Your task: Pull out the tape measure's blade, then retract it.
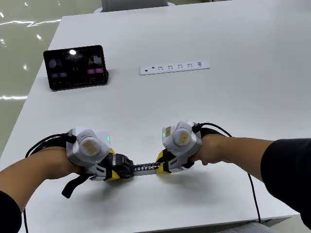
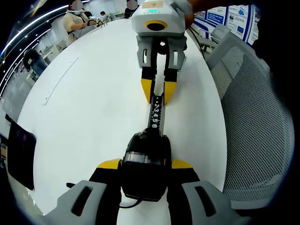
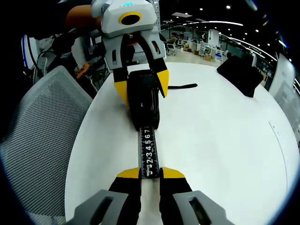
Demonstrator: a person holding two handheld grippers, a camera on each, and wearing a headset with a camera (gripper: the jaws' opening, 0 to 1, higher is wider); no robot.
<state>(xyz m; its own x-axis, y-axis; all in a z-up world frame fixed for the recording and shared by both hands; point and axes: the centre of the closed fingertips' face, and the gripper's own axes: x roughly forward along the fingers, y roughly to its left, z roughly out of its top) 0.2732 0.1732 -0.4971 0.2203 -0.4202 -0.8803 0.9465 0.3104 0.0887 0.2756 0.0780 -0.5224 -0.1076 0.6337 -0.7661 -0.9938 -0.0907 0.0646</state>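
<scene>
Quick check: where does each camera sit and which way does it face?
Head view: on the headset, facing forward and down at the table; shows both forearms, left gripper and right gripper.
Left gripper view: on the left gripper, facing along its jaws, shut on the case, toward the right gripper.
Right gripper view: on the right gripper, facing along its jaws, shut on the blade, toward the left gripper.
Shared: both gripper views show the case and blade.

The hook end of the blade (image 3: 148, 152) is hidden between the jaws of my right gripper (image 3: 150, 174). My left gripper (image 2: 146, 165) covers the sides of the tape measure case (image 2: 145, 154). On the tablet (image 1: 75, 67), the screen is too small to read.
</scene>
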